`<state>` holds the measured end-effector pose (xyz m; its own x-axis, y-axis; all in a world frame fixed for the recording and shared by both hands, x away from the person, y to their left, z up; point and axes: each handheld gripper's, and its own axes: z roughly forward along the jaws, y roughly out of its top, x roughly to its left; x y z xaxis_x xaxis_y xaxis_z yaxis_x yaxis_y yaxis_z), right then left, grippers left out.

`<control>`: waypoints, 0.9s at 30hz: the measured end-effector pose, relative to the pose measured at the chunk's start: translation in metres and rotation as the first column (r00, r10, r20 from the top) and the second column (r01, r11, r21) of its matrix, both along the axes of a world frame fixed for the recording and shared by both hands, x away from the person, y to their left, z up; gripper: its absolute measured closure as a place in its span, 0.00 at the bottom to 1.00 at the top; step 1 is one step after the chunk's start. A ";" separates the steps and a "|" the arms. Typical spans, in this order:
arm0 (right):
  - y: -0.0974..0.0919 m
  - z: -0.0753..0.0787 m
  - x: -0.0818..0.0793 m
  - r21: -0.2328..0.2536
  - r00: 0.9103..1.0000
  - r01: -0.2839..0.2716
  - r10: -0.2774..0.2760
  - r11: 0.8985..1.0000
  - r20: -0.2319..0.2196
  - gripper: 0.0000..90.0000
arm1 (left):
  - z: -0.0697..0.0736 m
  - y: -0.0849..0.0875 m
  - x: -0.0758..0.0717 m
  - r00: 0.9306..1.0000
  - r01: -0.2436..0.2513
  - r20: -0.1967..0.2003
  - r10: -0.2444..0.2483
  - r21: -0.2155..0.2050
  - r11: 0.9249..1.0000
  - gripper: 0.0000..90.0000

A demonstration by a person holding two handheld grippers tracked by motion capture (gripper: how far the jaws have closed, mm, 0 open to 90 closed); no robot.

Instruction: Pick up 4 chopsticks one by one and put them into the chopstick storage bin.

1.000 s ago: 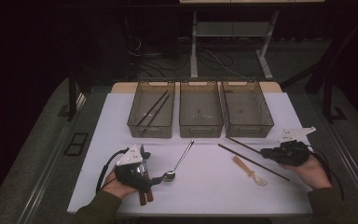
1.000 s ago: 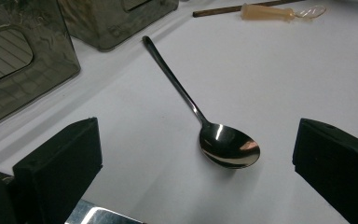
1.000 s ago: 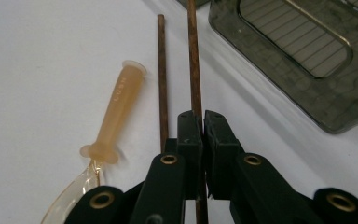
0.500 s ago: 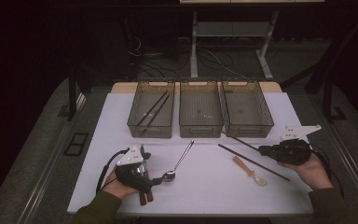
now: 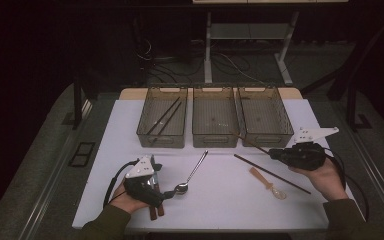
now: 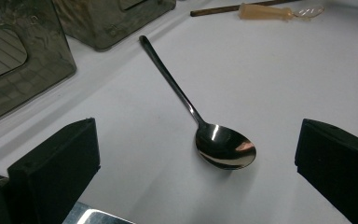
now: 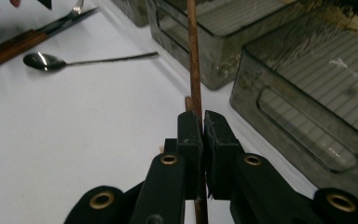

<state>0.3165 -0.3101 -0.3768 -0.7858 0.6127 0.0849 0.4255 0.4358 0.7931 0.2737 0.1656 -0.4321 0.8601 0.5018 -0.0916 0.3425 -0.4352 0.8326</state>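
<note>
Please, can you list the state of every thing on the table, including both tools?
Left tool: open, resting before the metal spoon.
Right tool: shut on a chopstick.
Chopstick: held, lifted.
Second chopstick: flat on the table.
Metal spoon: lying flat, bowl up.
Plastic spoon: lying flat.
Left tray: holds two chopsticks.
Middle tray: empty.

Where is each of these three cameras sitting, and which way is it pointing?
High view: above the person's side, looking forward and down on the table; both hands show, left tongs and right tongs.
Left gripper view: rides the left tongs, whose jaws stand wide apart, facing a metal spoon.
Right gripper view: rides the right tongs, clamped on a brown chopstick.
Shared: all three show the spoon and the bins.
</note>
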 end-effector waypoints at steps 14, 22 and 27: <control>0.027 0.014 0.010 0.025 1.000 0.004 -0.004 1.000 0.020 0.95 | -0.001 -0.002 0.000 1.000 0.007 -0.001 -0.007 -0.007 1.000 0.00; 0.048 0.016 0.015 0.013 1.000 0.008 -0.008 1.000 0.014 0.95 | -0.001 -0.003 0.000 1.000 0.009 -0.002 -0.009 -0.010 1.000 0.00; 0.063 0.015 0.020 0.001 1.000 -0.004 0.004 1.000 0.011 0.95 | -0.002 -0.003 0.000 1.000 0.007 -0.003 -0.007 -0.011 1.000 0.00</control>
